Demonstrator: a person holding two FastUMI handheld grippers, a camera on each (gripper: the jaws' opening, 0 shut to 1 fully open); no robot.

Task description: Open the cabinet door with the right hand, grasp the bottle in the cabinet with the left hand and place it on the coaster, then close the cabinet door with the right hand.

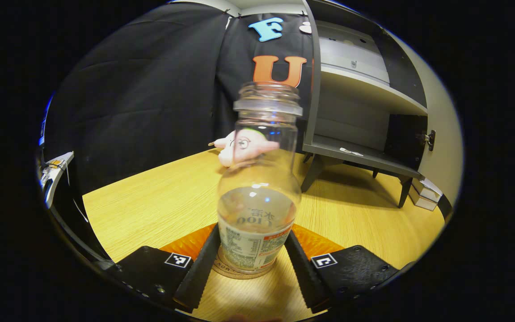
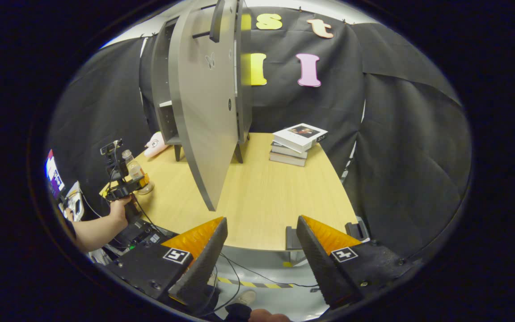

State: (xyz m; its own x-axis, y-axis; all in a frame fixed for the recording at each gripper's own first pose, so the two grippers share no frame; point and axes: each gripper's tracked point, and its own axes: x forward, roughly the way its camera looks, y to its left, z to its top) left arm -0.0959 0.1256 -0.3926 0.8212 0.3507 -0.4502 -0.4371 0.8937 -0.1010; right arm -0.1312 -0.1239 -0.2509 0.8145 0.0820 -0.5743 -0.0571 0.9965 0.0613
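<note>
A clear, capless bottle with a little water and a label stands upright on a round coaster on the wooden table. My left gripper has its fingers pressed against both sides of the bottle's lower body. In the right gripper view the bottle and left gripper sit at the table's left side, held by a person's hand. The grey cabinet stands with its door swung wide open. My right gripper is open with nothing between its fingers, off the table's front edge and short of the door.
A pink plush toy lies behind the bottle, beside the cabinet's legs. A stack of books sits on the table right of the cabinet. The door's handle is high up. Cables run below the table's front edge.
</note>
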